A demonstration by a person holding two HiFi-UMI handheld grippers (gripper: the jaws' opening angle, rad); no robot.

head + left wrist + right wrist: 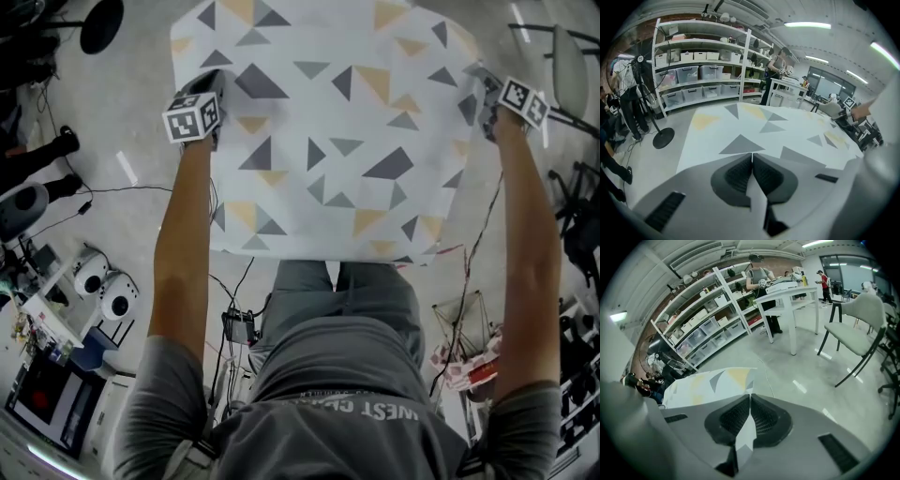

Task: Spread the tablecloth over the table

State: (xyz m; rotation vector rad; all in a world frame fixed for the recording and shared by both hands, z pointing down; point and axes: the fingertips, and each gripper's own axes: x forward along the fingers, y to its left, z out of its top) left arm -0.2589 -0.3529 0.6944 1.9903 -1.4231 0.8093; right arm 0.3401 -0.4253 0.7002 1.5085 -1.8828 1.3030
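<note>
The white fabric tablecloth printed with grey and yellow triangles [328,141] is stretched out flat just ahead of the person's grey trousers [337,300], its near edge overlapping them. It looks light, soft and floppy, so it is best held at the side edges. The left gripper [214,94], left of the trousers, has its jaws pressed together on a fold of the cloth's edge. The right gripper [486,98], to their right, pinches the opposite edge likewise.
</note>
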